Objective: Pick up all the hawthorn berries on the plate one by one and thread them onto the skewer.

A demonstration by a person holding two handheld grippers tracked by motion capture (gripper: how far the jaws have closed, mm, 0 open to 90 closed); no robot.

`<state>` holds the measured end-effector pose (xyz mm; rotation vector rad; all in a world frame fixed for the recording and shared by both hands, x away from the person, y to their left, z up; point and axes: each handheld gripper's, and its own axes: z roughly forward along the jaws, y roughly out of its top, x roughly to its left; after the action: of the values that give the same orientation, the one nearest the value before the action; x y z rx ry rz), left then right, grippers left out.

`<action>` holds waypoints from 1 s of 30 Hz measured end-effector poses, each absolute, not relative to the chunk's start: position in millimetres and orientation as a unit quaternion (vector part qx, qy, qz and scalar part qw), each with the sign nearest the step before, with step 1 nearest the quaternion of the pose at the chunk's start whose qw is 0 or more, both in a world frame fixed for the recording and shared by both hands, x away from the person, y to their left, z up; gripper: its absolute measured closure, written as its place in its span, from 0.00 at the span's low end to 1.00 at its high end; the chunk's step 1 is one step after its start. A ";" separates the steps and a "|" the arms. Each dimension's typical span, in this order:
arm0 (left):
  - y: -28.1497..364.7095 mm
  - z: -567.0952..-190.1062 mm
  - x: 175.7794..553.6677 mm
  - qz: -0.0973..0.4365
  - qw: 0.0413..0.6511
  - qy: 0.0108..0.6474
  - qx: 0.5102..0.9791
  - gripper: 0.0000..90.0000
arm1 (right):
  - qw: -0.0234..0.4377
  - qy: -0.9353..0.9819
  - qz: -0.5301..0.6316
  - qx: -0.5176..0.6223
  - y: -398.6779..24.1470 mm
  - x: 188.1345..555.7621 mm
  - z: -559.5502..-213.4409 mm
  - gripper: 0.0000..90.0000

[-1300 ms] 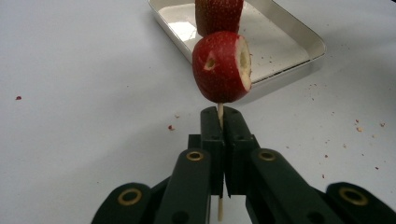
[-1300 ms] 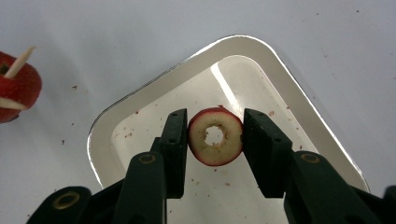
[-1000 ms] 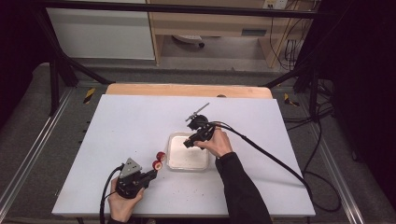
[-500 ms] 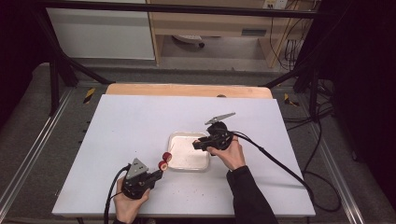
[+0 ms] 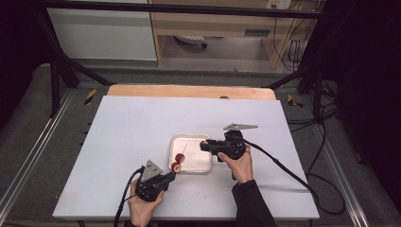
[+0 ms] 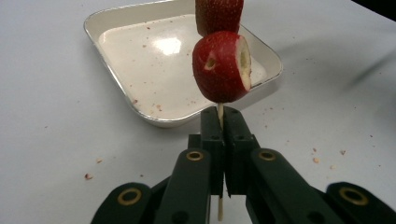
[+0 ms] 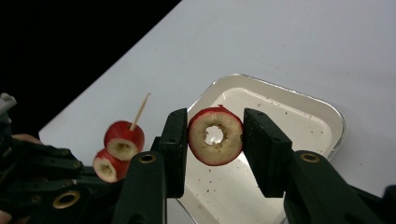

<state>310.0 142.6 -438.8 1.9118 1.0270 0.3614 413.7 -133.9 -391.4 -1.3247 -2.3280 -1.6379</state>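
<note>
Your right gripper (image 7: 212, 135), grasping a cored fruit ring (image 7: 215, 136), has swung over the tray (image 5: 190, 165) toward the skewer (image 6: 219, 112) clenched in your left gripper (image 6: 219, 122), ready for threading.

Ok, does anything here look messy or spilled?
Only slightly: small red crumbs of fruit speckle the white tray and the table around it. Both claws hold their loads cleanly: the left the skewer, the right a cored fruit ring.
</note>
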 end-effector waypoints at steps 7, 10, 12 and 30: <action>132.6 -439.9 307.5 0.148 0.458 0.421 0.769 0.98 | 0.000 -0.707 -0.557 -0.436 -136.3 408.6 -393.9 0.69; 128.5 -439.7 306.2 0.150 0.462 0.422 0.766 0.98 | -0.001 -0.690 -0.572 -0.443 -134.5 408.1 -395.6 0.69; 126.1 -439.8 305.6 0.145 0.467 0.426 0.761 0.98 | -0.002 -0.678 -0.582 -0.449 -132.7 408.2 -396.3 0.69; 110.4 -440.6 302.7 0.140 0.483 0.449 0.738 0.98 | -0.015 -0.603 -0.645 -0.470 -123.7 409.3 -400.0 0.69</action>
<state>302.7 110.4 -440.6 1.7983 1.0946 0.3412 409.3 -123.7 -400.0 -1.4912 -1.9118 -2.0447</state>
